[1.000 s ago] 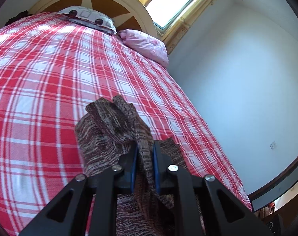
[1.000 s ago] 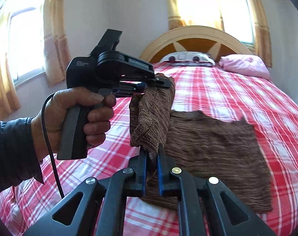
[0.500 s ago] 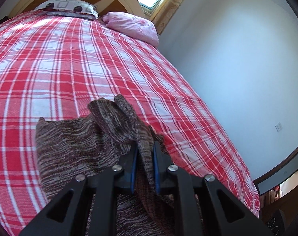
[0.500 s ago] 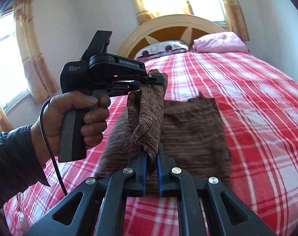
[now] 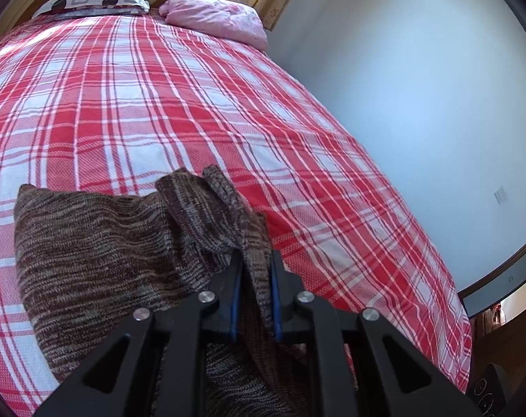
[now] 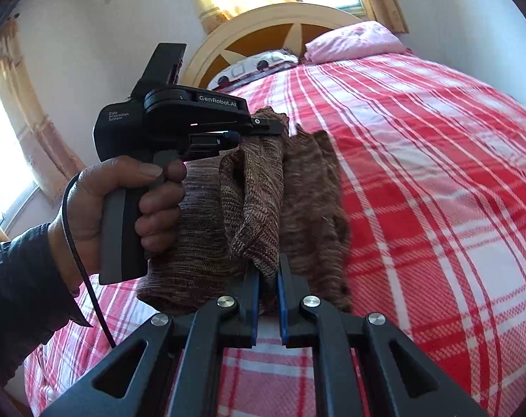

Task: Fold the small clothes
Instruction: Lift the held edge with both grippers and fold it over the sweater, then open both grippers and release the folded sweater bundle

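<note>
Brown knit garment point(image 5: 89, 243) on plaid bed point(image 5: 158, 104) | left hand-held gripper point(image 5: 254, 271) clamps it | right hand-held gripper point(image 6: 268, 278) clamps it

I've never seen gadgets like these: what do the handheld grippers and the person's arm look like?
Left gripper: black pistol-grip body printed "GenRobot.AI" and "Data Acquisition System", a small red light, a black cable trailing down. Right gripper: black fingers, blue pads, silver bolts. Dark sleeve above a bare hand.
</note>
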A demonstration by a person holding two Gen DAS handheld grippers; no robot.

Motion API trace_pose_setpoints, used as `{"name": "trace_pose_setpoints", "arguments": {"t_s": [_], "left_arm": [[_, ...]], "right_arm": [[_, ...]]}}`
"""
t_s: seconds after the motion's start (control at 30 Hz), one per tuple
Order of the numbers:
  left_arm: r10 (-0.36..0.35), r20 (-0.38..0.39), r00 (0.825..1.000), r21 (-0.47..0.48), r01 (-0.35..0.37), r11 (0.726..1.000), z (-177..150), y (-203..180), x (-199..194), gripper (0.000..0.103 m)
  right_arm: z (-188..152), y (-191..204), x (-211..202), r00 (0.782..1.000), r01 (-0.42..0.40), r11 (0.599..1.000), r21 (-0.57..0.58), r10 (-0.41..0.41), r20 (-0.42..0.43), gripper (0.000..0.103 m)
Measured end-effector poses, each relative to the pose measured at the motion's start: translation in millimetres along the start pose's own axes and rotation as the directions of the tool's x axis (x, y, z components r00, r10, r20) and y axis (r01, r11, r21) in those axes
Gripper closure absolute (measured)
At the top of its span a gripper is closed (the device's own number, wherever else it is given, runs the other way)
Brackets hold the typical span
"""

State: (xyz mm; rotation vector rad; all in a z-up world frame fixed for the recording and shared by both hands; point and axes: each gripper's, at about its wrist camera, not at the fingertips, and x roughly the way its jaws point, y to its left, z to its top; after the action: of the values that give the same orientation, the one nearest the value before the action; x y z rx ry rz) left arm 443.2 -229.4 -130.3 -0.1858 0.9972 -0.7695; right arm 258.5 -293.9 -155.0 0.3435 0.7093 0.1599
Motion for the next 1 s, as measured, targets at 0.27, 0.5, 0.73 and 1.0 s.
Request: {"name": "trace_pose_setpoints", "arguments": {"t_s": [0.27,0.5,0.73,1.0], "left_arm": [[0.066,0.015,0.998,0.077,-0.067,0.995,-0.4,-19.9,-2.6,0.077],[0.162,0.09,0.983,0.151,-0.174,0.973,-39.0,-13.8,-52.8,0.035],[0.294,0.085,0.952,0.267,-0.306,0.914,-112.9,1.6,-66.7,0.035],[0.256,0.025,0.966,0.129,-0.257,0.958,-124.4,33.7,-64.9,0.027]], "right_arm": [[-2.5,-28.5,2.9,1.0,-0.02,0.991,0.13,0.021,-0.01,0.095],[-3.7,-43.9,-12.4,0.998,0.03,0.978,0.206,-0.041,0.052,0.039],[3.1,-21.4,-34.3,0.984,0.09,0.994,0.067,-0.099,0.15,0.046],[1.1,0.9,-13.8,0.992,0.113,0.993,-0.033,-0.11,0.067,0.084]]}}
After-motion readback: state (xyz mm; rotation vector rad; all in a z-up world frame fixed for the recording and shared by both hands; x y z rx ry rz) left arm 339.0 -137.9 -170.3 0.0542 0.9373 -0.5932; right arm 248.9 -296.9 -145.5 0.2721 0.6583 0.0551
